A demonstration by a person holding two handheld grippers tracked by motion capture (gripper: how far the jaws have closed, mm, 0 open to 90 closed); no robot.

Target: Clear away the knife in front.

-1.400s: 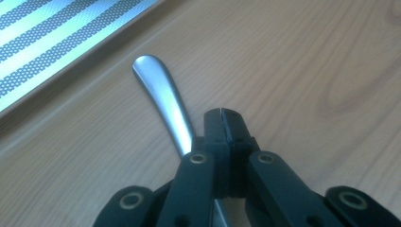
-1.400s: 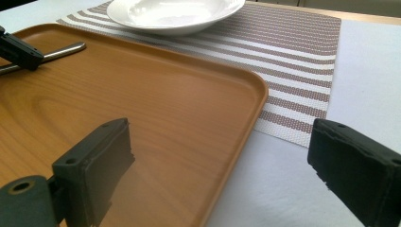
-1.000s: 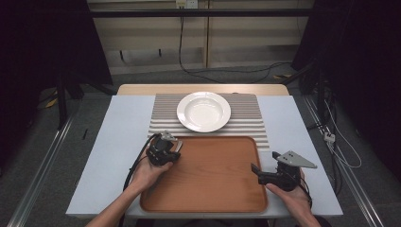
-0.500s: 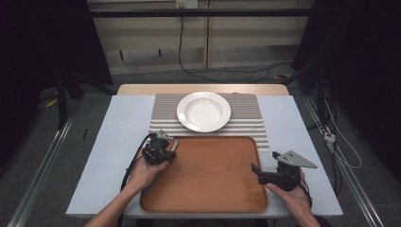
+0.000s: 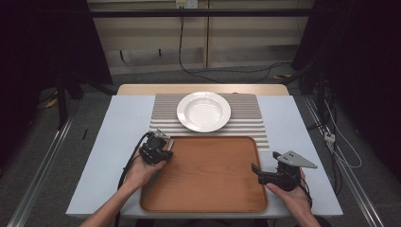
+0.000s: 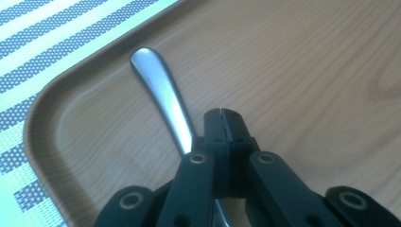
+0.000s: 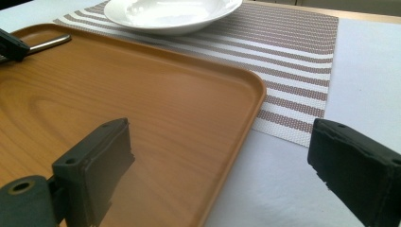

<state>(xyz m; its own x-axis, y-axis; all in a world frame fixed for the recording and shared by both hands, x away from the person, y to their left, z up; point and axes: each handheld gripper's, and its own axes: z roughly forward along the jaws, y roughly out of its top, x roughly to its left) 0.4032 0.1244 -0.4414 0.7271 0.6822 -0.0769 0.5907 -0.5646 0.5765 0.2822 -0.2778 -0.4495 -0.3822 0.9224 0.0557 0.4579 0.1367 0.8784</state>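
A metal utensil handle (image 6: pixel 158 90) sticks out from my left gripper (image 6: pixel 221 116), whose jaws are shut on it just over the far left corner of the wooden tray (image 6: pixel 307 71). The utensil's other end is hidden under the gripper. In the high view the left gripper (image 5: pixel 160 144) hangs at that tray (image 5: pixel 213 175) corner. From the right gripper view the handle (image 7: pixel 49 43) pokes over the tray's rim. My right gripper (image 7: pixel 222 146) is open over the tray's right edge, holding nothing; from above, this right gripper (image 5: pixel 257 174) sits at the tray's near right.
A white plate (image 5: pixel 203 111) sits on a striped placemat (image 5: pixel 246 106) just beyond the tray. Both rest on a pale table (image 5: pixel 118 127) with floor on all sides. Cables trail from both grippers toward the person.
My left gripper has drifted slightly left at the tray's corner. The right gripper has stayed in place.
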